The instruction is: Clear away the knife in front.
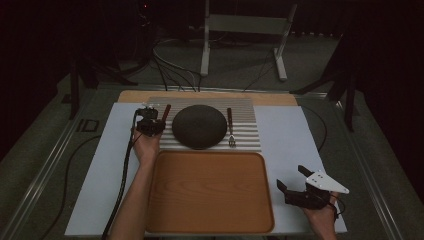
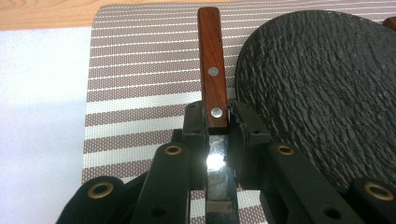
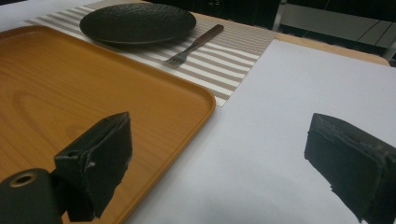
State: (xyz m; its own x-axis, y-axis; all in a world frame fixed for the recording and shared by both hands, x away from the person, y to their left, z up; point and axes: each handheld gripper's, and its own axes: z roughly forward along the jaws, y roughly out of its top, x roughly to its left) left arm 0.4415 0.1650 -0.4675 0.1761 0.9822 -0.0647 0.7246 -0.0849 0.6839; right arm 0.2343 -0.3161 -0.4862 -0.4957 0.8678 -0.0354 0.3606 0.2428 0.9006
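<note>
The right gripper (image 1: pixel 294 181) sits low at the near right of the bench (image 1: pixel 287 135), jaws spread wide with nothing between them, just beside the wooden tray (image 1: pixel 210 190). The tray lies empty, its far edge against a striped placemat (image 1: pixel 245 137). On the mat a dark round plate (image 1: pixel 199 126) has a fork (image 1: pixel 231 127) to its right, tines toward the tray. To the plate's left, the left gripper (image 2: pixel 217 126) is closed on a knife (image 2: pixel 214 70) where the riveted wooden handle meets the blade, handle pointing away from the person.
</note>
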